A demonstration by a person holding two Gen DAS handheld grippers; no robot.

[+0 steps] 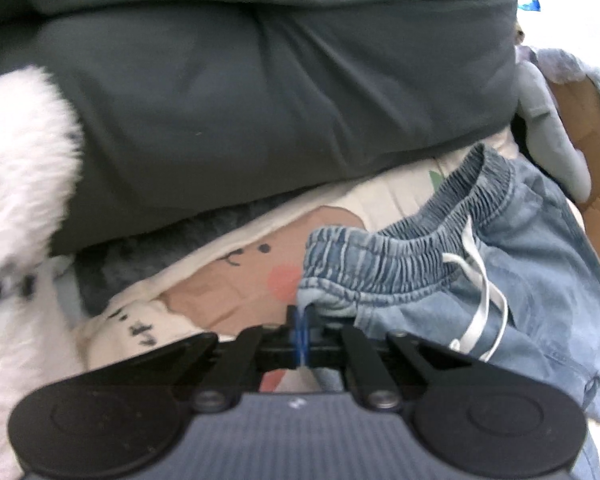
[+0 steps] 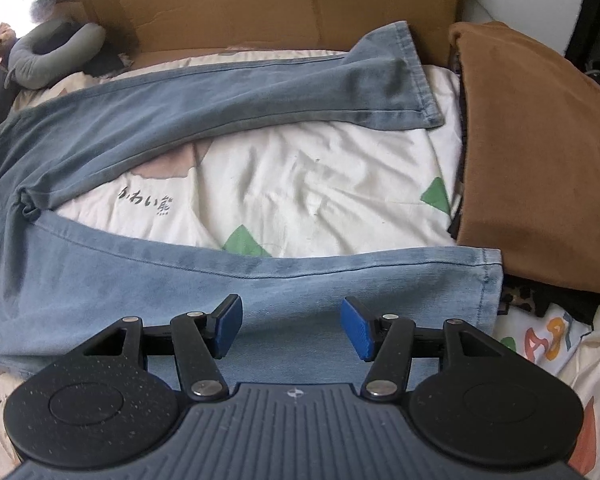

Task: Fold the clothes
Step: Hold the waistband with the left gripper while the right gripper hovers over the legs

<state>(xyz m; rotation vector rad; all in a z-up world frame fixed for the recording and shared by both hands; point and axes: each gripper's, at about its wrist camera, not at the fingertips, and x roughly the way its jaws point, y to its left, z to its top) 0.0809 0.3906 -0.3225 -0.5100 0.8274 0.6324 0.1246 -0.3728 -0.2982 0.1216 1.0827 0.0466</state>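
Left hand-held gripper (image 1: 302, 320) clamped on jeans (image 2: 100, 280) waistband (image 1: 400, 256); right hand-held gripper (image 2: 292, 328) spread apart above near leg, hem to its right.

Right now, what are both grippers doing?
Left gripper: shut on the blue denim trousers' elastic waistband.
Right gripper: open, holding nothing.

A printed bedsheet (image 2: 320, 184) covers the bed. Blue jeans (image 2: 180, 120) lie spread across it (legs apart). A brown pillow (image 2: 540, 160) sits right of the jeans.
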